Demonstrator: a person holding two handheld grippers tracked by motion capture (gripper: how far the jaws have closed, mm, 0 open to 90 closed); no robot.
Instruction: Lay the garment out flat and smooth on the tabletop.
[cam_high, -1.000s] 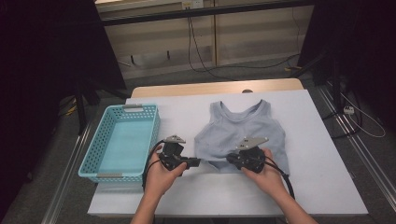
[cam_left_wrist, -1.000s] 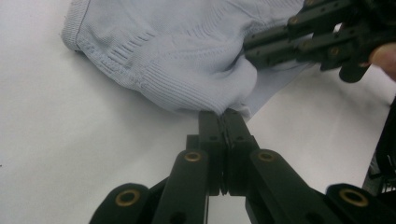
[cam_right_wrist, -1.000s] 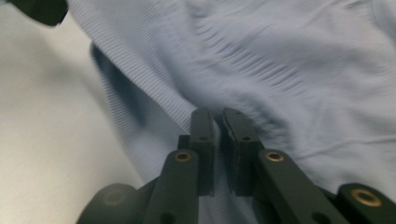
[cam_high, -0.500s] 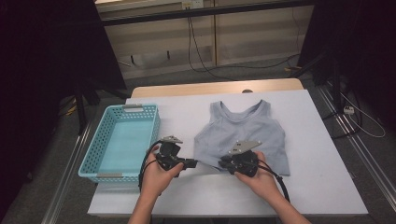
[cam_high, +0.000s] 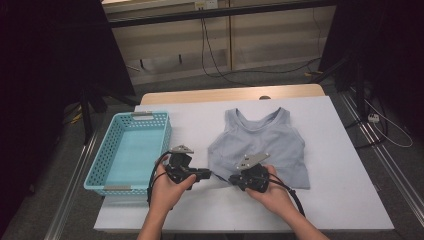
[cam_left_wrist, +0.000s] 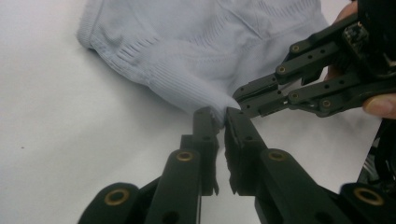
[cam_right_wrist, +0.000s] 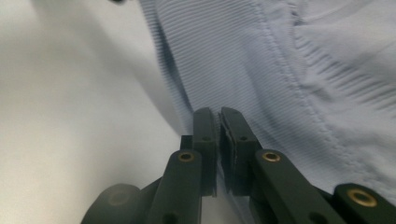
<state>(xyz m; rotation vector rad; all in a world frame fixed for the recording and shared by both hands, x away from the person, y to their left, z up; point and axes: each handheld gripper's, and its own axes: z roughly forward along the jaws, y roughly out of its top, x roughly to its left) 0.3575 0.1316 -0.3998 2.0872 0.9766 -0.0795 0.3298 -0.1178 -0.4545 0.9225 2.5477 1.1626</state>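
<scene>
High view: pale blue-grey ribbed fabric crop top flat on white surface, beside turquoise plastic mesh basket. Both grippers at near-left hem corner.

Left gripper view: left gripper fingers pinching corner tip, have just been easing apart; hold thin, corner may slip on lift.

Right gripper view: right gripper fingers have just been closing on hem edge; grip shallow, may drop.

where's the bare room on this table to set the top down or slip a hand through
Bare white table lies right of the grey top, and in a strip between top and blue basket, whose floor is also bare. It is crowded at the top's near left corner, where the left tongs and right tongs meet.
</scene>
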